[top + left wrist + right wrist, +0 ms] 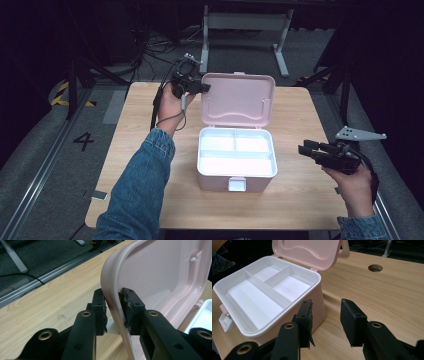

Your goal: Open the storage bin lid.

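Your left hand-held gripper (pixel 113 311) is clamped on the rim of the raised pink plastic lid (pixel 239 99), one pad on each face of its left edge. The lid stands open, tilted back on its hinges behind the pink plastic storage box (pixel 236 159). The box sits at the middle of the light wooden table (pixel 135 132), its white divided tray (pixel 263 290) exposed and its front latch (pixel 237 184) facing you. Your right hand-held gripper (pixel 325 320) is released, jaws apart with nothing between them, held low beside the right side of the box, near but not touching it.
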Demonstrator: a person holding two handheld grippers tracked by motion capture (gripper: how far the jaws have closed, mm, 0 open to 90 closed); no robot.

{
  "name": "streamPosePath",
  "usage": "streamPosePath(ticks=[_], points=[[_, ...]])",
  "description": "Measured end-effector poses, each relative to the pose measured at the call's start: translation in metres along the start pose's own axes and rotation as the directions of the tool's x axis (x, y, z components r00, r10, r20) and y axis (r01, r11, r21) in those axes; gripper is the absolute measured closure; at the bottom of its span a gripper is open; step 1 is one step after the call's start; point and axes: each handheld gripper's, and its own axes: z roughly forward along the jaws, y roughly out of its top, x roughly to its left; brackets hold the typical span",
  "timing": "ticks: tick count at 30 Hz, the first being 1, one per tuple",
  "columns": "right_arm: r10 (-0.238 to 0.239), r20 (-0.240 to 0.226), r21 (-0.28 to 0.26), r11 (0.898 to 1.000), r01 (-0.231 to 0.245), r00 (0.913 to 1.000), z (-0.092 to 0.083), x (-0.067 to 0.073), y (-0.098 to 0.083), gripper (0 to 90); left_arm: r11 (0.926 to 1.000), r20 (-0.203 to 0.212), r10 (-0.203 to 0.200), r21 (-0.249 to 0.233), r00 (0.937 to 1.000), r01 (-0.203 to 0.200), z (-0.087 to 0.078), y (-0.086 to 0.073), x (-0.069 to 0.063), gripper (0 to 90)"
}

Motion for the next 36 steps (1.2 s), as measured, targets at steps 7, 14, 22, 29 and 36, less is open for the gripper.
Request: streamPosePath(ticks=[7,14,22,29,36], points=[[-0.003,-0.005,-0.002,1.0,0.003,1.0,0.0,0.001,0.0,61.5,0.9981,0.004,-0.047,0.039,0.9989,0.046,0.018,0.0,0.012,72.1],[0.005,-0.004,-0.005,1.0,-0.005,1.0,-0.001,-0.001,0.0,60.9,0.9945,0.009,-0.069,0.08,0.9976,0.068,0.032,-0.002,0.023,70.6],[0.011,-0.002,0.01,1.0,-0.011,0.9999,0.004,-0.006,-0.002,60.5,0.9884,0.024,-0.116,0.102,0.993,0.113,0.045,-0.006,0.032,69.4],[0.013,-0.004,0.014,1.0,-0.013,0.9999,0.004,-0.008,-0.003,59.9,0.9779,0.044,-0.17,0.131,0.9844,0.163,0.059,-0.012,0.04,67.9],[0.024,-0.001,0.012,1.0,-0.024,0.9997,0.001,-0.01,-0.004,59.6,0.97,0.033,-0.176,0.177,0.9839,0.167,0.072,-0.017,0.044,66.3]])
